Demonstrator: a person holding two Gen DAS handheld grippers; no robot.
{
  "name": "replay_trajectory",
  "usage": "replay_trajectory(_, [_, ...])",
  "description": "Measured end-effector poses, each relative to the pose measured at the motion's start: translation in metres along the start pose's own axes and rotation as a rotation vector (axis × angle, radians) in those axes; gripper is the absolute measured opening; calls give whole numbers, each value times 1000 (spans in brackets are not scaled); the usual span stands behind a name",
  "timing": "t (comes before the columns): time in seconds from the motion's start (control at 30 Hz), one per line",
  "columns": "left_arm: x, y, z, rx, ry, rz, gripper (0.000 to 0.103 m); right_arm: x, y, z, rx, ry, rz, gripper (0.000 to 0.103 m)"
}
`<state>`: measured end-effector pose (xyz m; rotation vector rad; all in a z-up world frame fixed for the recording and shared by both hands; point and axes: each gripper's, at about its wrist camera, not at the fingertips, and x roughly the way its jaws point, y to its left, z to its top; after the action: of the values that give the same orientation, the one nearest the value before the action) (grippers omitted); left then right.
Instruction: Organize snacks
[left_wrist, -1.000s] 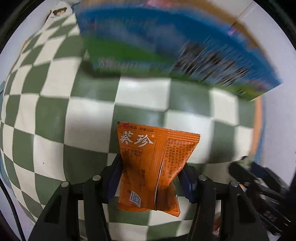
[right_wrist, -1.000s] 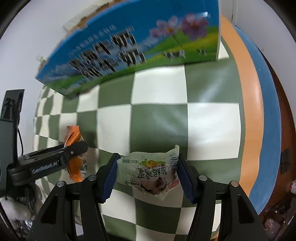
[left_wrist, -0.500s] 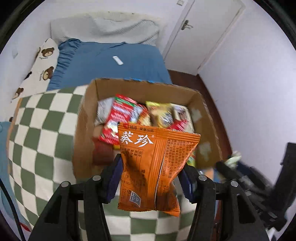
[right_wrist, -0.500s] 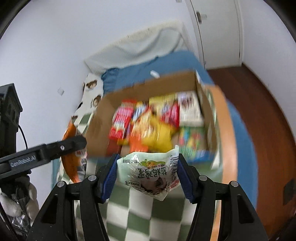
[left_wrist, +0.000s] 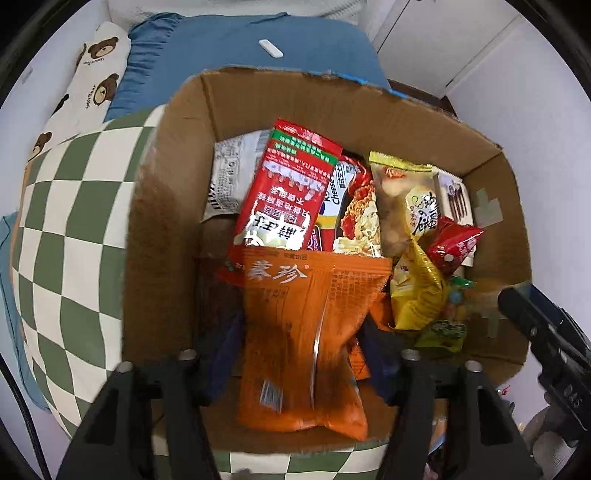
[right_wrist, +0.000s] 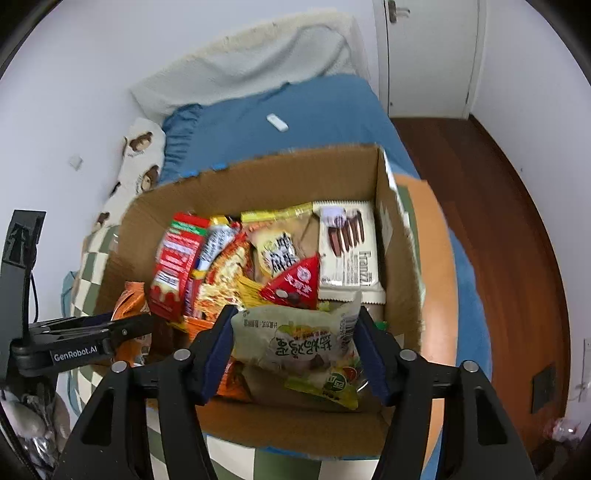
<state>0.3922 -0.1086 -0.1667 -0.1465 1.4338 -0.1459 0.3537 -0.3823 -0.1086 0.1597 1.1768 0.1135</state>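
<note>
Bedroom floor of dark wood (right_wrist: 509, 236) and a white door (right_wrist: 428, 55) frame the scene behind a blue-sheeted bed (right_wrist: 295, 114), with a bear-print pillow (left_wrist: 88, 74) and a green-checked cloth (left_wrist: 70, 221) spread under an open cardboard box (left_wrist: 173, 206), the landmark here. Inside the box lie the snacks already gathered: a tall red packet (left_wrist: 288, 184) toward its left wall, a white wafer pack (right_wrist: 347, 247) against its right wall, a yellow bag (left_wrist: 413, 295) and a small red triangular packet (right_wrist: 295, 280) between them. Above the box's near edge, the left gripper (left_wrist: 299, 343) pinches an orange snack packet (left_wrist: 306, 332) between its fingers, the packet hanging over the interior; the right gripper (right_wrist: 295, 343), just right of it and also over the near edge, clamps a pale green snack packet (right_wrist: 295, 339) by its sides, fingers pressed into the wrapper. Both tools point forward and down into the box, side by side and close together. The likely trouble from here: the box looks nearly full and heaped unevenly, so a packet let go too near the front wall could slide off the pile and drop outside onto the cloth. With the two grippers this close, opening both at once may also knock one against the other, and the soft wrappers, gripped only at their middles, could slip early.
</note>
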Motion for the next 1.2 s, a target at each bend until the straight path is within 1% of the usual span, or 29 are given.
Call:
replay_trajectory(0.03, [2, -1, 0, 1, 0, 6, 90, 7, 0, 0, 6, 26, -7, 83])
replay_trajectory(0.07, [3, -1, 1, 3, -1, 13, 95, 11, 0, -2, 10, 39, -7, 91])
replay_trajectory(0.1, [4, -2, 1, 6, -4, 19, 97, 18, 0, -1, 13, 51, -5, 93])
replay_trajectory(0.23, [2, -2, 1, 12, -24, 42, 97, 28, 3, -3, 0, 75, -39, 98])
replay_trajectory(0.33, [1, 0, -1, 6, -36, 52, 97, 34, 7, -5, -9, 90, -45, 98])
replay_trajectory(0.53, [-5, 2, -8, 11, -76, 107, 97, 42, 13, -13, -19, 105, -67, 98])
replay_trajectory(0.7, [-19, 4, -17, 9, -127, 128, 97, 41, 13, -18, -21, 102, -85, 98])
replay_trajectory(0.97, [-58, -3, -38, 19, -236, 141, 97, 10, 15, -24, -34, 43, -102, 98])
replay_trajectory(1.07, [-78, -9, -51, 31, -287, 155, 97, -10, 19, -30, -42, 2, -104, 100])
replay_trajectory(1.2, [-106, -15, -73, 44, -354, 165, 97, -44, 24, -42, -58, -68, -109, 101])
